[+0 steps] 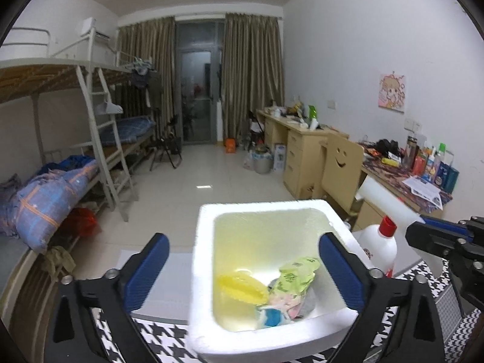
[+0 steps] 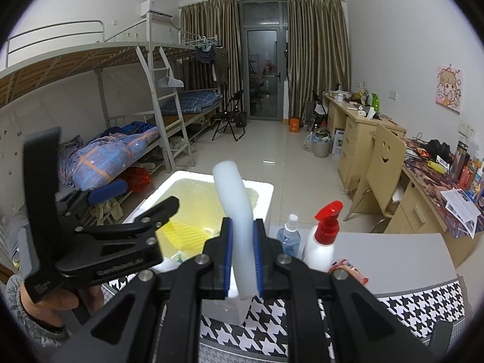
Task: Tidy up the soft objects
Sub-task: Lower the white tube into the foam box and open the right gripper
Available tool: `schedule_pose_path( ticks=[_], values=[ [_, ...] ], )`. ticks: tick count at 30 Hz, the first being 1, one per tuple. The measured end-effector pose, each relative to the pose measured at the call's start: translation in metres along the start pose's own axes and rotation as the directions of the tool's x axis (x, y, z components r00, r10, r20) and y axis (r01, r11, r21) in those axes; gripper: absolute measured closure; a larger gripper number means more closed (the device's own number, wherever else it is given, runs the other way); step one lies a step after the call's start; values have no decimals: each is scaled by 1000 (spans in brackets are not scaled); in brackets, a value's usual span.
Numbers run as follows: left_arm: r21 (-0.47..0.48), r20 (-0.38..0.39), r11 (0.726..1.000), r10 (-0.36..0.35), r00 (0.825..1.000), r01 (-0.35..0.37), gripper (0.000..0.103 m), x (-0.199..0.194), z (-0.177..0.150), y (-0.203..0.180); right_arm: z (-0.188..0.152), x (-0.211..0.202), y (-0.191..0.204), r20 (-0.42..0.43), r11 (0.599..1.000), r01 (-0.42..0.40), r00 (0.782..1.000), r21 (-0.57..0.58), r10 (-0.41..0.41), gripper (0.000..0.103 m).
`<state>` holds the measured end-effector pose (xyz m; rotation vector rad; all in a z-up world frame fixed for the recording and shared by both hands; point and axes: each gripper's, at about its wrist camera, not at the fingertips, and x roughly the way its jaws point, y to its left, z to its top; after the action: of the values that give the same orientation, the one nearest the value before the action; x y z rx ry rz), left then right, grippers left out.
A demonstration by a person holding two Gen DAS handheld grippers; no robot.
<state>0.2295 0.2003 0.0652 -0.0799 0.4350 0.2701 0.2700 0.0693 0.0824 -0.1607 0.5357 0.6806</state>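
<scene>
At lower centre of the left wrist view, the left gripper (image 1: 243,275) has its jaws spread wide over a white foam box (image 1: 202,260) holding a yellow cloth (image 1: 242,287) and green packet (image 1: 298,273). The right gripper (image 2: 243,260) pinches a white foam strip (image 2: 239,211).

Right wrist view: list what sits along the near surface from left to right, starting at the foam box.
White foam box → white foam strip clamped in the right tongs → clear blue spray bottle → white bottle with red pump → pink packet.
</scene>
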Motion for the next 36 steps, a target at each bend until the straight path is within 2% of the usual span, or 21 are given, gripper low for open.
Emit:
schedule_pose_path(
  ticks=[21, 29, 30, 31, 32, 34, 36],
  values=[
    [-68, 22, 989, 131, 991, -129, 1, -39, -11, 38, 6, 35, 16, -49, 997, -75, 996, -8, 74, 85],
    [-75, 18, 987, 143, 990, -141, 1, -46, -18, 49, 9, 57, 19, -86, 997, -74, 994, 12, 74, 84],
    [-76, 17, 987, 147, 989, -145, 1, -46, -19, 51, 8, 58, 18, -92, 997, -77, 993, 17, 78, 82],
    [-77, 17, 986, 149, 989, -148, 1, -47, -19, 52, 7, 61, 18, -100, 996, -84, 991, 25, 86, 73],
    [-78, 16, 986, 149, 989, -148, 1, -47, -19, 53, 6, 63, 18, -108, 996, -83, 990, 32, 86, 69],
    [-83, 12, 986, 149, 989, -148, 1, -47, -21, 54, 5, 66, 16, -123, 996, -79, 989, 48, 85, 45],
    [-81, 9, 986, 147, 989, -146, 1, -48, -22, 54, 4, 64, 14, -123, 996, -72, 989, 56, 79, 35]
  ],
)
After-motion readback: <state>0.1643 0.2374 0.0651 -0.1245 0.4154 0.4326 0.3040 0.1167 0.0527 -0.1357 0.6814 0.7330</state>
